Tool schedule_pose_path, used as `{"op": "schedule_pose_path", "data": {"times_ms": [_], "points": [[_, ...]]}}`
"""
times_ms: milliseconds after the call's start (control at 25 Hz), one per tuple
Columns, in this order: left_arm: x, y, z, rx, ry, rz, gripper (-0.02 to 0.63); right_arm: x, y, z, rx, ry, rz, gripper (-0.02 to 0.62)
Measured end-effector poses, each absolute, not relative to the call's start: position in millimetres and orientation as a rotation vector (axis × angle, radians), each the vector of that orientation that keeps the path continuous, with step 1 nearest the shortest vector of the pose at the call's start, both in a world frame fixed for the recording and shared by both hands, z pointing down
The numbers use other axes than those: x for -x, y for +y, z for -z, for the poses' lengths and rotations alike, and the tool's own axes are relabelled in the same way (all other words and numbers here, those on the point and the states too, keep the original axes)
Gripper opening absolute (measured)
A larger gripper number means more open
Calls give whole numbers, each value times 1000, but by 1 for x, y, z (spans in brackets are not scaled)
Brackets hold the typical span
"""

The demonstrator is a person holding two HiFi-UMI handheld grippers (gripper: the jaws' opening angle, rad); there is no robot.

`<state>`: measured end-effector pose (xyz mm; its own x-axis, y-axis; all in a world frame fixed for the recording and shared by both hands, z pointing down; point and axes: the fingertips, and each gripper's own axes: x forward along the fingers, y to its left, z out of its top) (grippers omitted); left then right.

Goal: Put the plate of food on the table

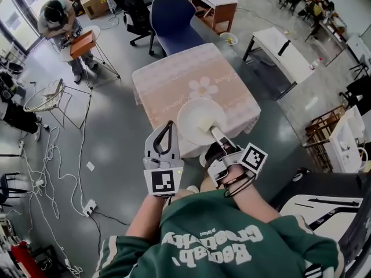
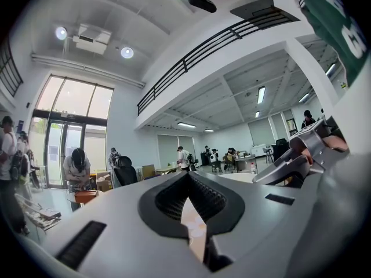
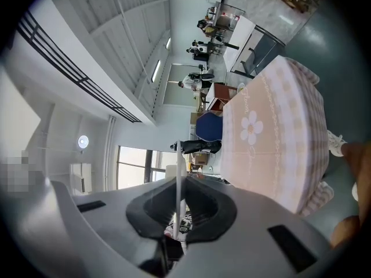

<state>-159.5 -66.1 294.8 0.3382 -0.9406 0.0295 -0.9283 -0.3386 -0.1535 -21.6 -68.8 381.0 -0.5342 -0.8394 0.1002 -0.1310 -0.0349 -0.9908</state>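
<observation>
Edgewise, plate point(image 1: 200, 119) sits pinched — inside right claw point(image 1: 215, 134).

Pink checked cloth-covered table point(image 1: 174, 80): top open to reach from near side; blue padded chair point(image 1: 174, 16) blocks far edge; grey floor point(image 1: 116, 132) left, probably right, passable.

A blue chair point(image 1: 174, 16) stands on the grey floor point(image 1: 116, 132), with a black office chair point(image 1: 136, 10) just beside it on the left. Toward the floor's far left corner, a person point(image 1: 58, 22) bends over an orange box point(image 1: 82, 43) set on a thin-legged stand. Nearer, a wire rack point(image 1: 49, 97) stands above loose cables point(image 1: 55, 155) that trail to a power strip point(image 1: 88, 206). At the far right stand a white desk point(image 1: 281, 54) and a wooden cabinet point(image 1: 214, 7).
</observation>
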Motion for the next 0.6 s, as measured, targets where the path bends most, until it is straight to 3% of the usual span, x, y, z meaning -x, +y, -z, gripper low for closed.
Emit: {"op": "schedule_pose_path", "data": {"times_ms": [600], "points": [[156,-196,-321,2465,1814,203,9,8,-209,-407,1027,1666,1676,31]]}}
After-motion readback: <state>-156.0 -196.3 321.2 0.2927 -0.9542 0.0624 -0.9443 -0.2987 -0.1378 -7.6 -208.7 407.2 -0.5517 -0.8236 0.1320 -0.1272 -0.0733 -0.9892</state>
